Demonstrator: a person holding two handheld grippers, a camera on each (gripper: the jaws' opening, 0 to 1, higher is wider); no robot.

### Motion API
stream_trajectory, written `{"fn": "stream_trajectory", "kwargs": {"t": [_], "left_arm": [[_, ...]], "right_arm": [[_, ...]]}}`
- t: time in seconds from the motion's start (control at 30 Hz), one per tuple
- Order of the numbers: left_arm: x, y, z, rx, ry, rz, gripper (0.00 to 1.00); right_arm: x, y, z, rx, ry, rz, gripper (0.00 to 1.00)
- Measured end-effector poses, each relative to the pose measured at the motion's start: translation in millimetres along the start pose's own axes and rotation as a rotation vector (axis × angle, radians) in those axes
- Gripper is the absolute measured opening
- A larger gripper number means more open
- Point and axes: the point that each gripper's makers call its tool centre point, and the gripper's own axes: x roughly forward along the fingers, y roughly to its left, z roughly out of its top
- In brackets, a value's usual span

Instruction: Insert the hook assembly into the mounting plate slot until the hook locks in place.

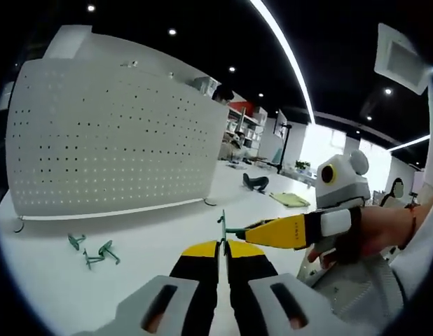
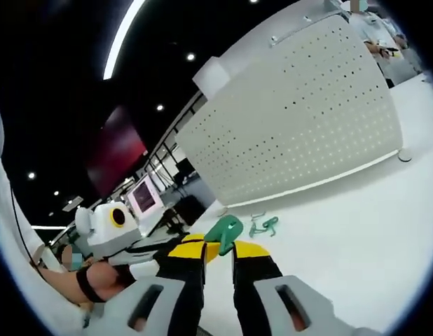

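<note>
1. Light source: long ceiling light strips (image 1: 286, 52) and small recessed spots on a dark ceiling, above and beyond the fingers (image 1: 202, 259); daylight glare from bright windows (image 1: 321, 143) far beyond the fingers.
2. Exposure: white counter (image 1: 153, 224) and perforated panel (image 1: 111, 133) brightly and evenly lit; the counter nears overexposure in the right gripper view.
3. Shadows: soft and faint beneath the green hooks (image 1: 94, 250) ahead of the fingers.
4. Distortion: strong fisheye bending; the panel's edges curve and the strip light arcs toward the frame edge.
5. Focus: near fingers slightly soft; the distant room is indistinct.
</note>
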Motion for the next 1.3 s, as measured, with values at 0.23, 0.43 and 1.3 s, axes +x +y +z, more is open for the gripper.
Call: {"fn": "stream_trajectory", "kwargs": {"t": [0.23,0.43,1.3], "left_arm": [[-2,-3.3,1.8,0.016,-0.024,-0.006,0.04],[-4,-7.0,4.9,0.037,-0.043,-0.015,0.04],[-2,-1.9,2.7,0.11,-0.033,0.015,0.11]], "right_arm": [[-1,4,-2.2,0.051,0.004,0.019,0.07],[-1,3,1.2,0.119,-0.022,0.022,0.05],[4,5,20.7,0.165,-0.062,-0.022,0.01]]}}
